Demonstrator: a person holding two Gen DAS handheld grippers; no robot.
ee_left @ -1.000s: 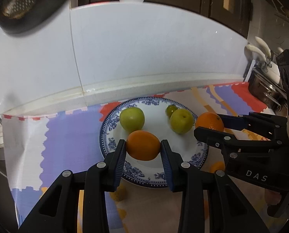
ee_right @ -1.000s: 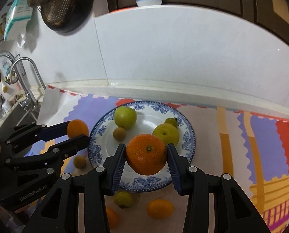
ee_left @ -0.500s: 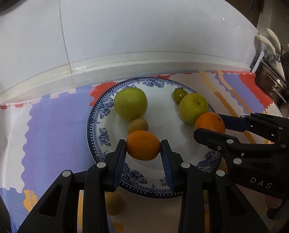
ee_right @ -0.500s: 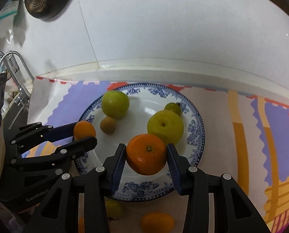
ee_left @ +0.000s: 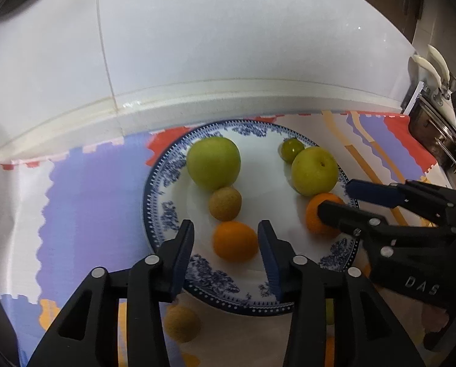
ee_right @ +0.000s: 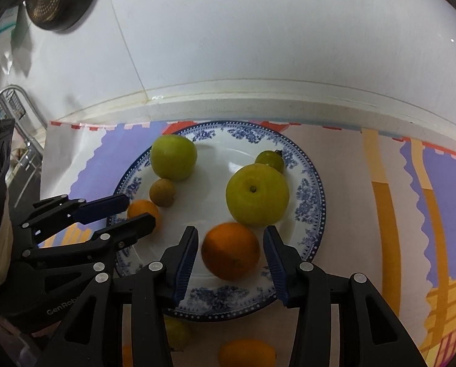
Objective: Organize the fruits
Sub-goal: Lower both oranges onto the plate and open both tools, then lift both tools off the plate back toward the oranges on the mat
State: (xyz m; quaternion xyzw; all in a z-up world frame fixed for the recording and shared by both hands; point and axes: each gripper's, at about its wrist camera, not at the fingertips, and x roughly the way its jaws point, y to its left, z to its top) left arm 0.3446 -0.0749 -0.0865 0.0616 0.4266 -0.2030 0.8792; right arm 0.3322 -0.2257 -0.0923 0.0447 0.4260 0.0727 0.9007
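A blue-patterned white plate holds two green apples, a small green fruit, a brown fruit and two oranges. My left gripper is open, with gaps on both sides of a small orange that rests on the plate. My right gripper is open around a bigger orange lying on the plate. The left gripper also shows in the right wrist view, the right gripper in the left wrist view.
Loose fruits lie on the colourful mat in front of the plate: a brown one, a green one and an orange one. A white tiled wall rises just behind the plate. A sink rack stands left, pots right.
Both grippers came down to the plate and opened, letting go of their oranges, which now lie on the plate between the fingers.
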